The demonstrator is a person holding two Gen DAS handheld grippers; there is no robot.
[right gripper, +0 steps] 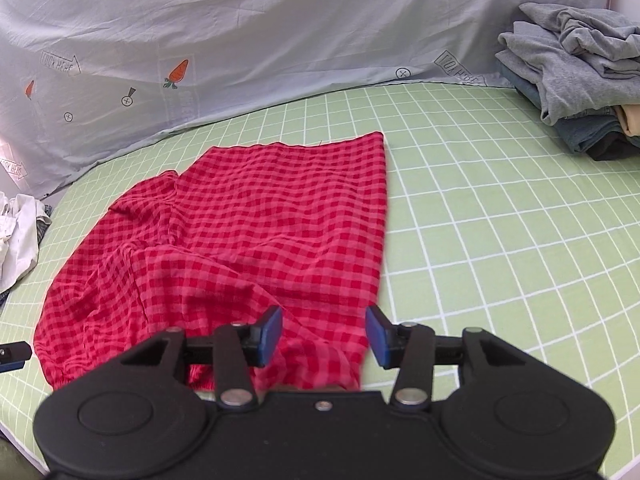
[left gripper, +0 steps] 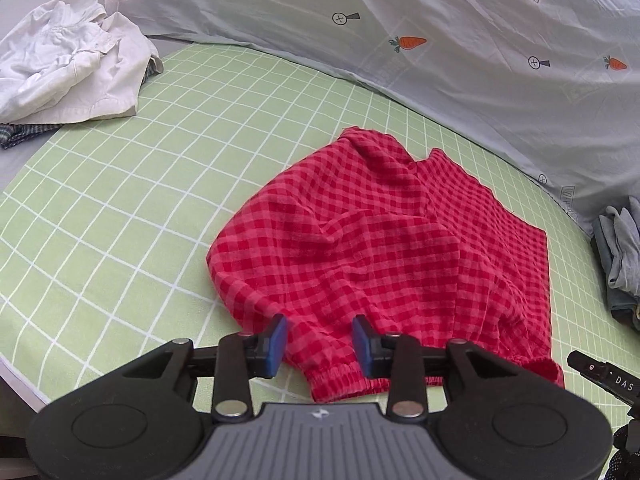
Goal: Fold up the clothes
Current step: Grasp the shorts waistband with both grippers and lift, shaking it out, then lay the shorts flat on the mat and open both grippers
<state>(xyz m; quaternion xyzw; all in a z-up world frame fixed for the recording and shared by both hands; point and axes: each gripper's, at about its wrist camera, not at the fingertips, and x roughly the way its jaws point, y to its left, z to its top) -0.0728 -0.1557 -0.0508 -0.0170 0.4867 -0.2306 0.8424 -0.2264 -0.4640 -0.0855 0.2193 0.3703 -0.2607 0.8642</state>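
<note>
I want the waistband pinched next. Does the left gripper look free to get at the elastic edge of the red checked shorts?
Probably yes: the left gripper is open right over the red checked shorts, with the elastic edge lying uncovered beneath it.

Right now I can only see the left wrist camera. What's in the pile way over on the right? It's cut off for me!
Observer: The right wrist view shows the whole pile: crumpled grey tops over folded darker pieces, on the green checked sheet.
Operator: Is the far edge of the red shorts straight?
Observer: Yes. There, the red checked shorts end in a flat straight hem, with a square corner on the right.
Operator: Is my right gripper grabbing them?
Observer: No. The right gripper is open, its blue pads either side of the near right edge.
Operator: And the white clothes?
Observer: The white heap barely peeks in at that view's left edge.
</note>
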